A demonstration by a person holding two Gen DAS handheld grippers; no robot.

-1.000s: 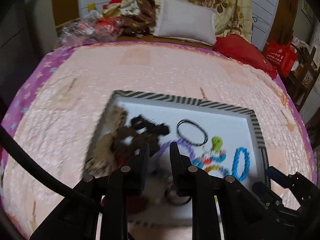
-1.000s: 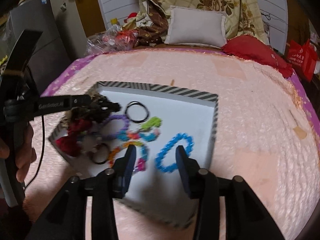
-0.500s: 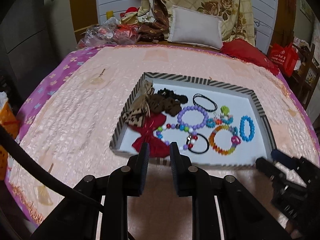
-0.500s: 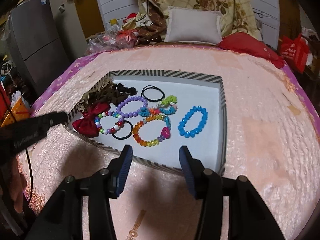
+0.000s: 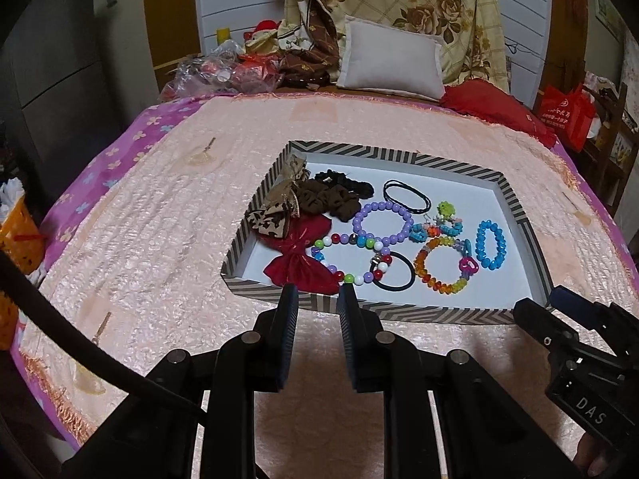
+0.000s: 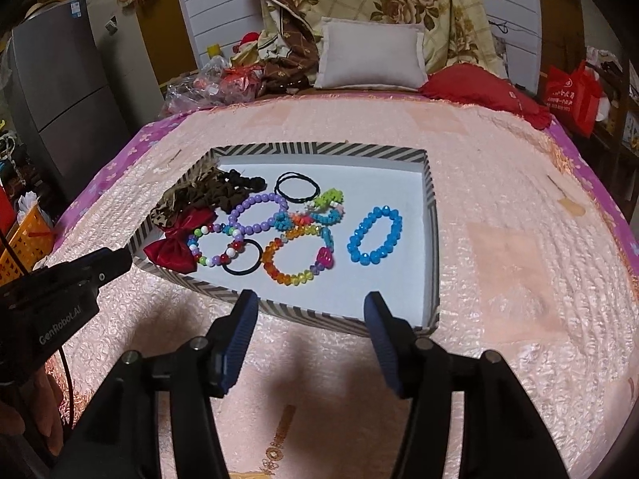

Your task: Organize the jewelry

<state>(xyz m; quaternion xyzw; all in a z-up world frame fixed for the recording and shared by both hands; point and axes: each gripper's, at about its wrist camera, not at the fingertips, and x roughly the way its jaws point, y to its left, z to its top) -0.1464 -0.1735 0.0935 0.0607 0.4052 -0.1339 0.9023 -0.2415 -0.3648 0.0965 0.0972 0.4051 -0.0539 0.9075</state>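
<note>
Left wrist view: a striped-rimmed tray (image 5: 403, 309) is seen resting on a pink quilted bed (image 5: 159, 239), with the jewelry laid out inside on its white floor. At the tray's left side, a leopard-print bow (image 5: 271, 221) and a red bow (image 5: 299, 267) are bunched beside a brown scrunchie (image 5: 327, 201). Toward the middle, a purple bead bracelet (image 5: 382, 221) is set beside a multicolored bead bracelet (image 5: 347, 259) and a black hair tie (image 5: 393, 275). Further right, a rainbow bracelet (image 5: 443, 265) is placed near a blue bead bracelet (image 5: 490, 244), which lies apart from the rest. The left gripper (image 5: 317, 303) is held above the bed just short of the tray's near rim, its fingers narrowly parted and holding nothing. In the right wrist view, the right gripper (image 6: 309, 307) is shown spread wide and empty over the same near rim.
</note>
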